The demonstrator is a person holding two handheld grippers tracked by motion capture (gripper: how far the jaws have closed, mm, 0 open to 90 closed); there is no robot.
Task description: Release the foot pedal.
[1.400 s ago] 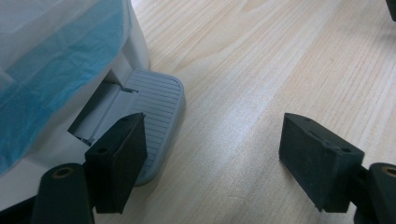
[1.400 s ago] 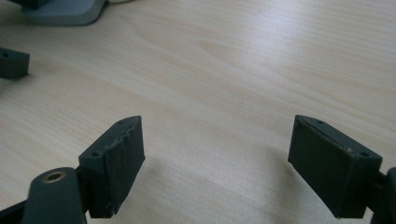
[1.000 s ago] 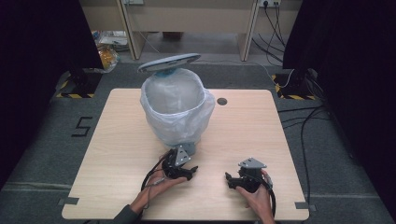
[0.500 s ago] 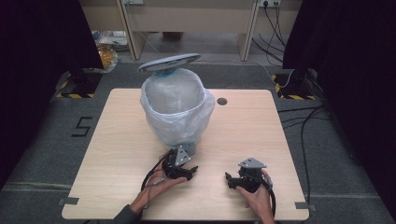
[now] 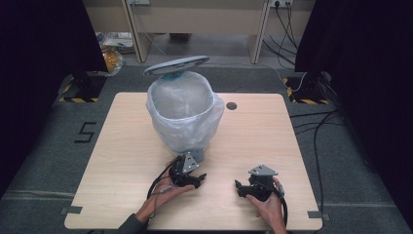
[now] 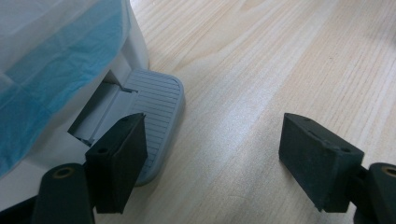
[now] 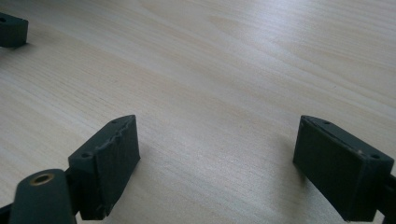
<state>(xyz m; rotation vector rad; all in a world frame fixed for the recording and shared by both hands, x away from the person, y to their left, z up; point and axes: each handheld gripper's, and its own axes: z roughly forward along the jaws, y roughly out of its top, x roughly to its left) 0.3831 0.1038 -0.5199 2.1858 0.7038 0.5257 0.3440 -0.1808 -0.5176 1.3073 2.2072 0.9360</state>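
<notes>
Two grippers are resting low on the tabletop [image 5: 122,146]. The left gripper [image 6: 210,158] is holding its fingers wide apart and empty — one apparently just over the grey pedal [image 6: 156,116] of the lined bin [image 5: 182,114]. The right gripper [image 7: 215,172] is gaping equally wide — gripping nothing.

The bag [image 5: 185,114] hides almost the whole bin [image 6: 135,44]; its pedal [image 6: 156,116] is partly behind the left gripper [image 6: 219,149]. The left gripper view cuts the bag off at its left edge.
</notes>
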